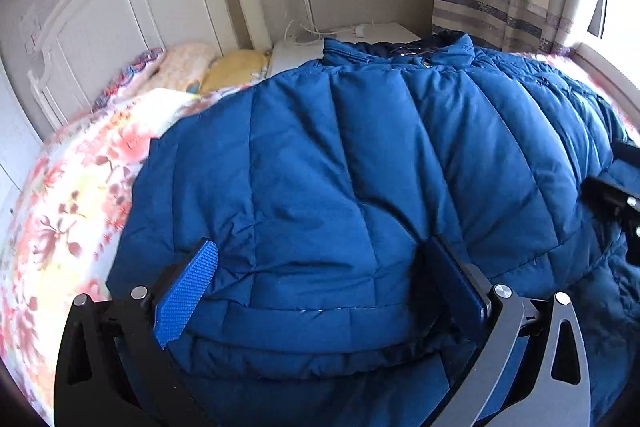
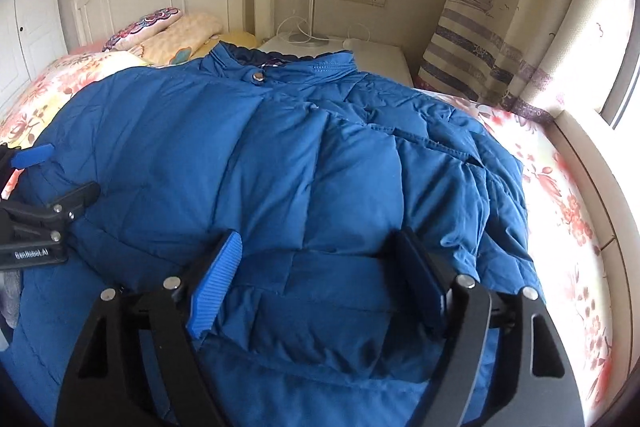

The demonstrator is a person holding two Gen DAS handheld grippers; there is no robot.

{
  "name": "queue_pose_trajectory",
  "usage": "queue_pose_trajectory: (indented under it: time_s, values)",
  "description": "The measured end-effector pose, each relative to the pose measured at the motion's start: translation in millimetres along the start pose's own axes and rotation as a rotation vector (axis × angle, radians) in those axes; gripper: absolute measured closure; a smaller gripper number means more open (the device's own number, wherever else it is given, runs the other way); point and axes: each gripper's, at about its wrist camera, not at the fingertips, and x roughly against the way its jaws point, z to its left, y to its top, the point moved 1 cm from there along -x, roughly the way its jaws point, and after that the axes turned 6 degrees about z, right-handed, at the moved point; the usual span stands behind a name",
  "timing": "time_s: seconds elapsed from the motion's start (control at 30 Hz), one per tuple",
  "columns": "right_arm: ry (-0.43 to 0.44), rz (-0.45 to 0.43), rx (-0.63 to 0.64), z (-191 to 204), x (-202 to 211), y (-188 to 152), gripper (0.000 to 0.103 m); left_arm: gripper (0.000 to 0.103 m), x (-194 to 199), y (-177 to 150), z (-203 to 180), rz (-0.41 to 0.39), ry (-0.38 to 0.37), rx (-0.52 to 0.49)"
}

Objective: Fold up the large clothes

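Both grippers hang over a blue padded jacket (image 1: 360, 155) that lies spread on a bed with a flowered sheet (image 1: 72, 195), its collar at the far end, toward the headboard (image 1: 120, 7) and the bedside table (image 1: 384, 31).

The left gripper (image 1: 324, 291) has its jaws wide apart. The folded lower edge of the jacket bulges up between them: the blue ribbed pad (image 1: 186, 293) on one side sits at the fabric's edge, and the dark pad on the other side is sunk against a crease. Whether either pad truly presses the cloth cannot be told, but the jaws do not pinch it. Off to this gripper's right, part of the other tool shows at the picture's edge.

The right gripper (image 2: 320, 283) is likewise spread wide, with a broad stretch of the jacket's hem (image 2: 320, 307) lying between its fingers. Its blue pad (image 2: 216, 287) stands just beside the padded fabric and the dark pad rests close against a fold on the opposite side; nothing is clamped. To this gripper's right the jacket's bunched sleeve (image 2: 492, 195) drapes toward the sheet, and beyond it are the curtain (image 2: 480, 27) and the window side of the bed. To its left, the left gripper's black fingers lie over the jacket's other side.
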Motion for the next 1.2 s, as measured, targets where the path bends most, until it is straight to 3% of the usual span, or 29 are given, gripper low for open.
queue_pose_trajectory:
  time_s: [0.23, 0.33, 0.5, 0.67, 0.73, 0.83, 0.93, 1.0, 1.1, 1.17, 1.2]
  values:
    - [-0.03, -0.049, -0.066, -4, 39, -14, 0.02, 0.004, -1, -1, -2, -0.006, 0.017, -0.009]
    - [-0.039, 0.002, -0.048, -8, 21, -29, 0.017, 0.004, -1, -1, -2, -0.007, 0.02, -0.012]
    - [-0.058, 0.014, -0.026, -4, 15, -30, 0.013, 0.004, -1, -1, -2, -0.007, 0.017, -0.01]
    - [0.019, 0.01, -0.053, -14, 15, -29, 0.009, 0.004, -1, -2, -1, -0.007, 0.009, -0.006]
    - [0.011, 0.015, -0.06, -14, 22, -30, 0.01, 0.005, 7, -4, 4, -0.01, -0.011, 0.021]
    - [0.075, -0.013, -0.085, -5, 56, -42, 0.011, 0.005, 43, -20, 12, -0.051, -0.028, 0.057]
    - [0.082, -0.023, 0.01, 18, 82, -56, 0.01, 0.005, 78, -49, 13, -0.061, -0.043, 0.044]
    - [0.091, 0.029, 0.056, 29, 77, -65, 0.01, 0.005, 84, -71, 11, -0.029, -0.048, 0.033]
    - [0.079, 0.167, 0.072, 34, 45, -80, 0.01, 0.004, 57, -101, 10, 0.106, -0.006, 0.004]
    - [0.074, 0.147, 0.059, 35, 53, -84, 0.01, 0.004, 63, -104, 22, 0.106, -0.036, 0.059]
    - [0.085, 0.148, 0.056, 35, 58, -86, 0.01, 0.004, 67, -104, 26, 0.103, -0.016, 0.069]
